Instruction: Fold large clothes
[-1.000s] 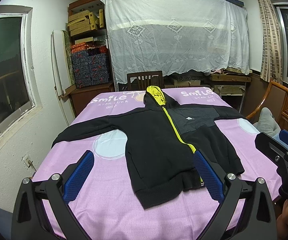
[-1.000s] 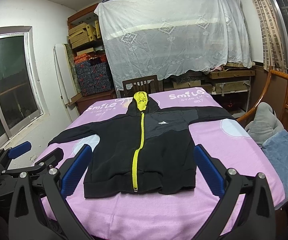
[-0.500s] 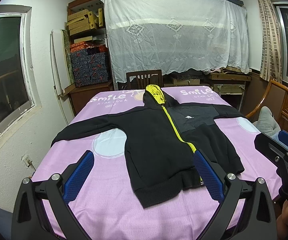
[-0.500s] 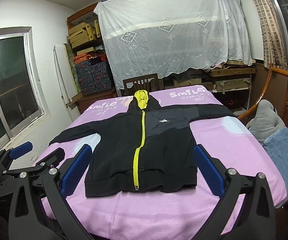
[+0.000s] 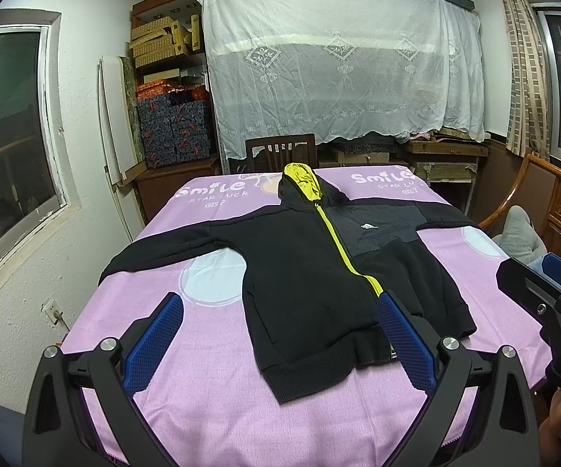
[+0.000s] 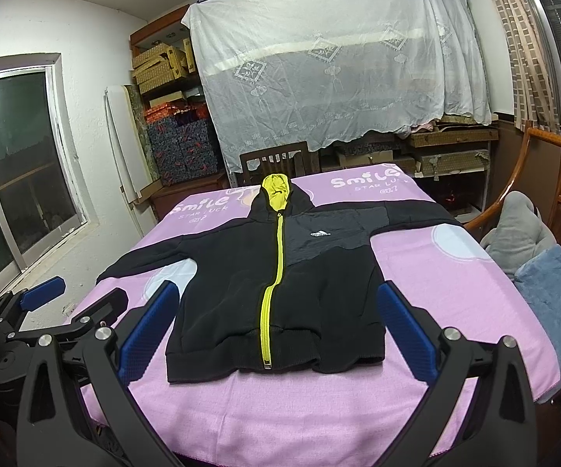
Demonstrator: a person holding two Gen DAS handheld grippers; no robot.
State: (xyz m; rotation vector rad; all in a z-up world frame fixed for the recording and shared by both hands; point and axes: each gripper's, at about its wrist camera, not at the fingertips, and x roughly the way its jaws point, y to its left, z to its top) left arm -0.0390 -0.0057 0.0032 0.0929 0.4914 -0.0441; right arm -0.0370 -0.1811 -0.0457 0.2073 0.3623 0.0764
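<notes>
Pink-lilac terry cloth (image 6: 416,272) printed with "Smile Star Luck" covers the whole table, and on it a black hoodie (image 6: 280,292) lies flat on its back, zipped shut with a yellow zip (image 6: 270,299) running down its middle. Its hood (image 6: 276,194), lined in yellow, points to the far edge; the ribbed hem lies near the near edge with a strip of bare cloth in front of it. Both sleeves are spread wide: one reaches the table's left edge, the other runs out to the far right corner. A grey chest panel carries a small white logo.

Around the table the room is crowded. A dark wooden chair (image 6: 274,159) stands at the far edge, behind it a white lace sheet (image 6: 338,58) hangs over shelving, and stacked boxes fill the shelves (image 5: 171,97) in the far left corner. A window (image 5: 4,148) sits in the left wall. To the right, a wooden armchair (image 6: 533,194) holds a grey cushion and a blue blanket (image 6: 556,311) just beside the table's right edge.

The left gripper (image 5: 280,344) hovers near the near left corner, its blue pads (image 5: 153,344) spread wide and holding nothing. The right gripper (image 6: 280,330) hangs over the near edge in front of the hem, spread just as wide and likewise empty. Bare cloth shows on both sides of the hoodie's body and along the near edge.
</notes>
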